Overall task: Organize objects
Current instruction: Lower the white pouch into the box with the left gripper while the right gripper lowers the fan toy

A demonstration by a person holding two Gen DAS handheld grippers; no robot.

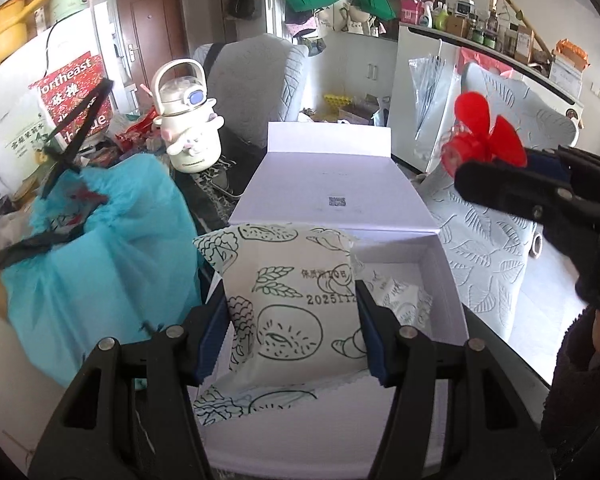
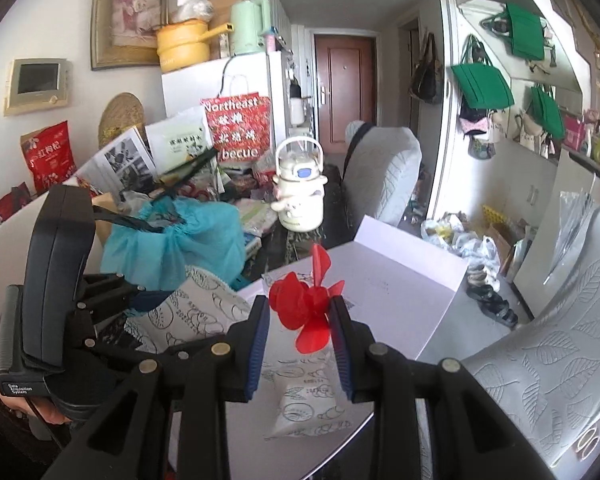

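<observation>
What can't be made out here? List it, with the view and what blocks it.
- Box floor, left wrist view: mostly covered by the held snack packet; only one small packet shows inside.
- Date stamp on the held packet: its last digits are hidden behind a finger of the left claw.
- Red fan body, right wrist view: hidden between the right claw pads; only the blades show.

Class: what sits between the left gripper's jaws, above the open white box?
A white snack packet printed with bread drawings, pinched above the open white cardboard box, in the left wrist view.
</observation>
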